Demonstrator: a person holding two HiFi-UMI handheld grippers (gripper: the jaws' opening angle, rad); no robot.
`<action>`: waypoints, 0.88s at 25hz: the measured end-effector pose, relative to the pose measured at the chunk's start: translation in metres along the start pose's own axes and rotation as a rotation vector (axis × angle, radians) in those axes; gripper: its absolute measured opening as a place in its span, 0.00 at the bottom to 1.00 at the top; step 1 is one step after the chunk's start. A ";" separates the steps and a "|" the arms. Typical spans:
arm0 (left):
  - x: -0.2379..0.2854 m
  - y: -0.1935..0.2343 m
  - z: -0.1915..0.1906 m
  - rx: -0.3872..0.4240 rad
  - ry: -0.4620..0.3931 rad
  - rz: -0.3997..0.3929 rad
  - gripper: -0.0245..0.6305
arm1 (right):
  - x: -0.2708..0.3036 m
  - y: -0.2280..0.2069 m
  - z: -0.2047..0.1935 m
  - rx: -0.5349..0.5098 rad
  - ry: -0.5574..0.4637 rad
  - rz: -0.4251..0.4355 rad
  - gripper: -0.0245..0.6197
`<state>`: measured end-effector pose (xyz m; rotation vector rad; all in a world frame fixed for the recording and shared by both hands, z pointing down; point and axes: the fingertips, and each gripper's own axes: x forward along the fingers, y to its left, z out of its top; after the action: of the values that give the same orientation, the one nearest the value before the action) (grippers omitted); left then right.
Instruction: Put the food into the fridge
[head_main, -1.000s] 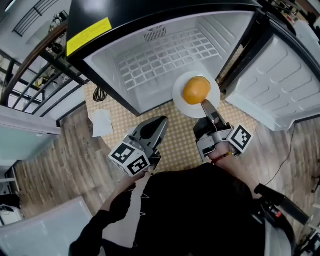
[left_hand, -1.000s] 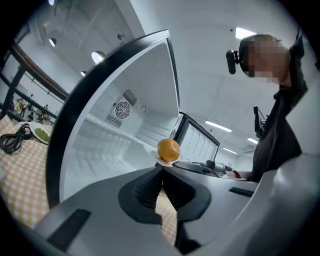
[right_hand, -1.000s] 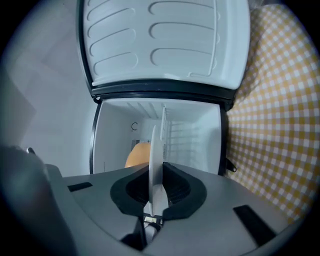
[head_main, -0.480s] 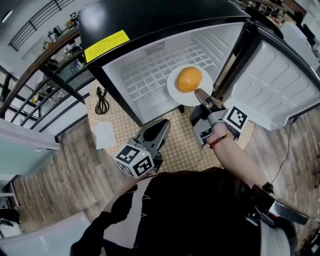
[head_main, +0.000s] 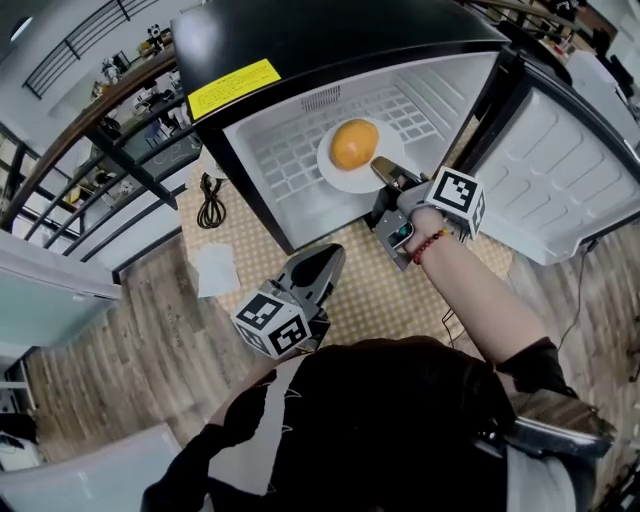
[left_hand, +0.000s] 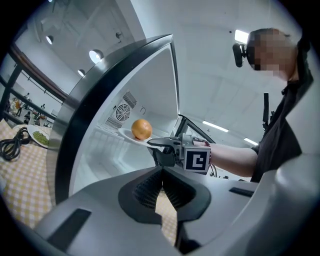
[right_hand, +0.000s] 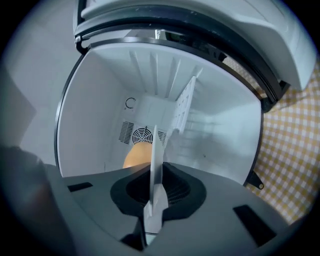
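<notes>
An orange (head_main: 354, 144) lies on a white plate (head_main: 340, 175), just inside the open white fridge compartment (head_main: 280, 160). My right gripper (head_main: 385, 176) is shut on the plate's near rim. In the right gripper view the plate (right_hand: 157, 165) stands edge-on between the jaws, with the orange (right_hand: 136, 155) behind it and the fridge's back vent beyond. My left gripper (head_main: 325, 262) hangs lower, over the checkered mat, shut with nothing in it. The left gripper view shows the orange (left_hand: 141, 129), the plate (left_hand: 131, 139) and the right gripper (left_hand: 155, 145) at the fridge mouth.
The fridge door (head_main: 560, 170) stands open at the right. A checkered mat (head_main: 360, 285) lies before the fridge. A white paper (head_main: 214, 268) and a black cable (head_main: 208, 200) lie at the left. A plate of green food (left_hand: 40, 135) sits on the mat. Railings line the far left.
My right gripper has carried the plate with the orange forward and left, from the fridge's front edge into the compartment. The left gripper has barely moved.
</notes>
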<state>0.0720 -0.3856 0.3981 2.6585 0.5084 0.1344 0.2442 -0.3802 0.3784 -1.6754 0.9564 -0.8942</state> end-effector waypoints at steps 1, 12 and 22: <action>-0.001 0.002 -0.001 -0.004 0.001 0.003 0.06 | 0.004 0.002 0.000 -0.019 0.008 -0.005 0.09; -0.007 0.004 -0.006 -0.020 -0.010 0.007 0.06 | 0.026 0.009 0.006 -0.223 0.051 -0.069 0.09; -0.013 0.011 -0.005 -0.036 -0.033 0.029 0.06 | 0.037 0.016 0.010 -0.511 0.108 -0.143 0.13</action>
<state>0.0631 -0.3976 0.4076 2.6295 0.4530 0.1077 0.2656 -0.4128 0.3648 -2.1659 1.2233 -0.8885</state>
